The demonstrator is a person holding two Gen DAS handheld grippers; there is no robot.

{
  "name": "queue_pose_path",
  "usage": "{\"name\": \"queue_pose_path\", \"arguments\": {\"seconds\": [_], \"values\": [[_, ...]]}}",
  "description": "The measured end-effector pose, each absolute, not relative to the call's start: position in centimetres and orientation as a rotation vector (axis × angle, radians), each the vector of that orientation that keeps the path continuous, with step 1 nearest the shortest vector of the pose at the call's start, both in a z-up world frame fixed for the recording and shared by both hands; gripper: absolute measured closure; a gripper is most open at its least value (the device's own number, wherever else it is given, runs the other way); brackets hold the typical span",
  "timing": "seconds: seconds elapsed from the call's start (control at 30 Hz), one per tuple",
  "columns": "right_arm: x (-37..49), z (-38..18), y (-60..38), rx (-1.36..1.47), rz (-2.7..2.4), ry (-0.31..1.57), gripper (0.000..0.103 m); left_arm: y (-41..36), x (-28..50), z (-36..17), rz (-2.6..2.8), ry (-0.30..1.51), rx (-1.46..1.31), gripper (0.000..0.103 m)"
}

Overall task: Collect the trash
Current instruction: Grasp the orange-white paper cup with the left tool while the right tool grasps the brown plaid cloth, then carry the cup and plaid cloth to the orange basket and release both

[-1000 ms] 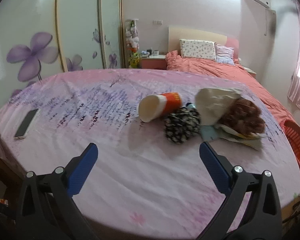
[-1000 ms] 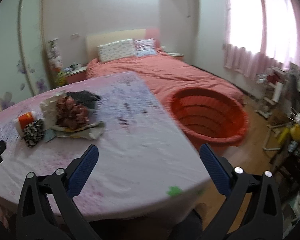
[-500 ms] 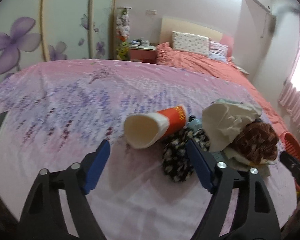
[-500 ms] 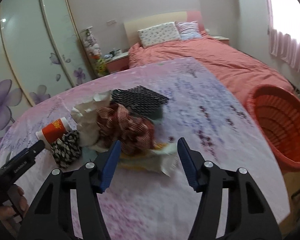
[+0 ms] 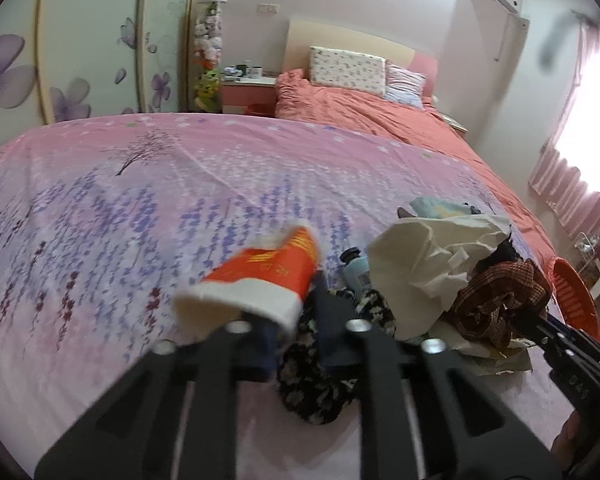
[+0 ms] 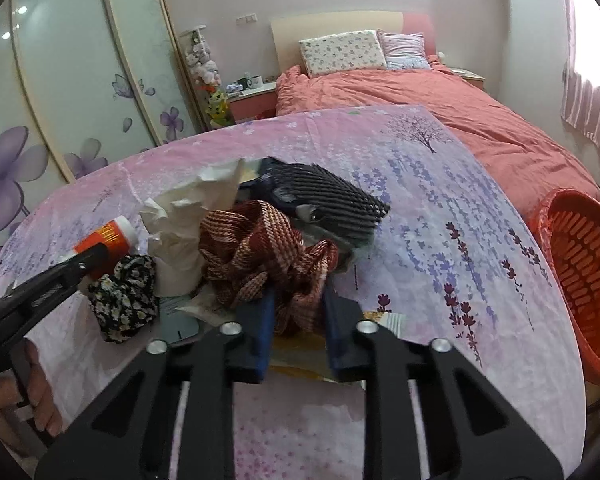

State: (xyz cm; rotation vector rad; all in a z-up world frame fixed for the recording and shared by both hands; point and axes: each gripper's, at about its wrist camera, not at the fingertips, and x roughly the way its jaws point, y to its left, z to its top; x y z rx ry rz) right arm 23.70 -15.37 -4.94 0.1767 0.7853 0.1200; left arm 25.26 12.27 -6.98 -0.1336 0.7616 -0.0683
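Your left tongs [image 5: 296, 320] clamped on rim of red-white paper cup [image 5: 260, 284], cup lifted ahead. Your right tongs [image 6: 298, 320] closing on red plaid cloth [image 6: 268, 252] atop counter [image 6: 440, 240]; orange basket [image 6: 588, 276] far right.

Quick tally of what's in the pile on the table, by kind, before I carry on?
Paper cup: 1
Small bottle: 1
Crumpled paper: 1
Cloth pieces: 2, one red plaid, one black and white floral
Black mesh piece: 1
Total: 6. Flat wrappers underneath are too hidden to count.
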Motion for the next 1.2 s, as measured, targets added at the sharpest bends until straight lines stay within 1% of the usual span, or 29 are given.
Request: {"name": "queue_pose_path", "arguments": {"seconds": [0.1, 0.27, 0.67, 0.97, 1.2], "values": [[23.3, -4.2, -15.4, 0.184, 0.138, 0.767, 0.089, 12.2, 25.2, -6.7, -0.069, 0.740, -0.123, 0.097], [22.6, -2.3, -15.6, 0.206, 0.170, 0.713, 0.090, 12.6, 24.6, -5.3, -0.071, 0.699, -0.120, 0.097], [20.2, 2.8, -18.0, 0.227, 0.124, 0.529, 0.090, 11.8, 21.2, 0.3, -0.136, 0.597, -0.116, 0.097], [18.1, 4.2, -24.1, 0.237, -0.061, 0.437, 0.089, 6.1, 19.9, 3.4, -0.264, 0.564, -0.083, 0.097], [16.4, 3.3, -30.2, 0.288, -0.205, 0.427, 0.090, -1.4, 19.5, 4.1, -0.413, 0.562, -0.078, 0.097]]}}
